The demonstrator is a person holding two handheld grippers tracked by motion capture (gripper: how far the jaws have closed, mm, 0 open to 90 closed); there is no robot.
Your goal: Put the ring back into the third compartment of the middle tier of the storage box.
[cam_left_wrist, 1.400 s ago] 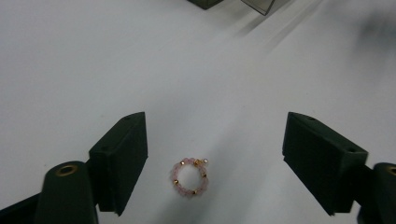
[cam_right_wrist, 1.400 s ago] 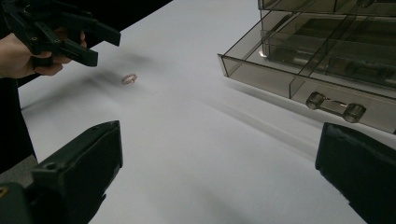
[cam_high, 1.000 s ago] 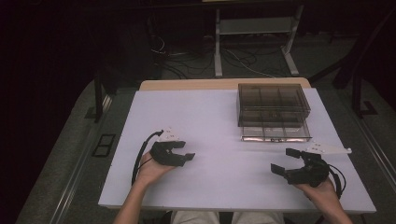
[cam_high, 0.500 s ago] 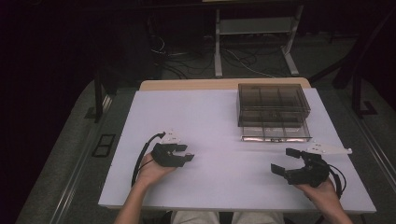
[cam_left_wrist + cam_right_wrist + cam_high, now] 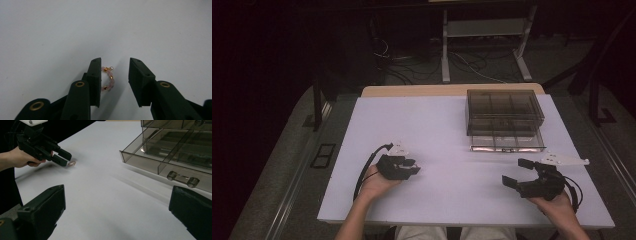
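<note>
Left gripper: the left black two-jaw gripper [image 5: 115,75] stood low over the white table top [image 5: 447,135] with its jaws partly open; they had just been closing, and a gap was left between them.
Beads: a small string of pink and gold beads [image 5: 108,78] lay between those jaws, right against the inner face of the jaw at the left of the left gripper view and apart from the other jaw.
Grip: the pads did not press the beads from both sides, so nothing was really held.
Hidden part: the beads curved behind that jaw, so I could not tell how long the string was or if it made a closed ring.
From the other side: in the right gripper view the left gripper [image 5: 63,157] was far off, and the beads [image 5: 72,164] were a pale blurred spot at its tips.
Right gripper: the right black gripper [image 5: 518,172] rested with its jaws wide open and nothing between them, well apart from the beads.
Box: a smoky transparent plastic drawer box [image 5: 504,112] stood beyond the right gripper, its lowest drawer [image 5: 507,142] pulled out; the content was too dim to make out.
</note>
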